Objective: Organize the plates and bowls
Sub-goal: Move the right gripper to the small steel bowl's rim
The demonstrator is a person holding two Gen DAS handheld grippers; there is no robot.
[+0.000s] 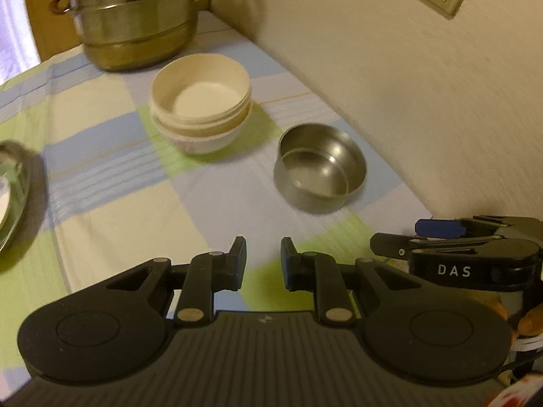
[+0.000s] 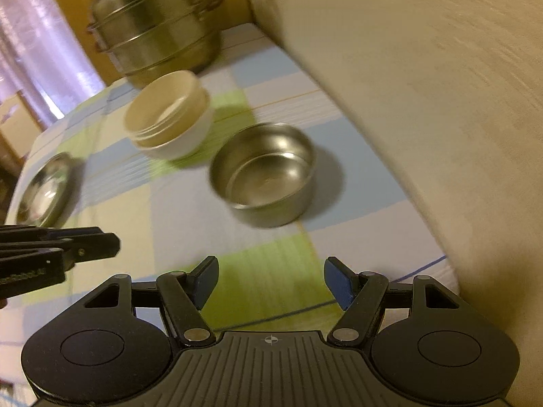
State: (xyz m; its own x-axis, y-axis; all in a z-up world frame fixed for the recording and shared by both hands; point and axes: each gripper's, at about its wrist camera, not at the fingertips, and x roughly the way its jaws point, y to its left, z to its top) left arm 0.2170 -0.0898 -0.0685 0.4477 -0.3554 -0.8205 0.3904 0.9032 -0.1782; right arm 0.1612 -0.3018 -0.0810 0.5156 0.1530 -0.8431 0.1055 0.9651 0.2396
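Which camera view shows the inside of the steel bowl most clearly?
The right wrist view. There the steel bowl sits near the centre, large, with its inner floor and wall open to the camera. The left wrist view shows the same bowl smaller and right of centre; its interior is visible but less fully.

Bare cloth before steel bowl (image 2: 263, 174); wall (image 2: 424, 101) close right

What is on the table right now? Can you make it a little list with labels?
surface: table with checked cloth
stack: cream and white bowls nested together, upright
loose bowl: steel bowl, empty, standing apart from the stack, near the wall
back corner: tiered metal steamer pot
left edge: metal plate, partly out of view
left gripper: open, holding nothing
right gripper: open, holding nothing, facing the steel bowl
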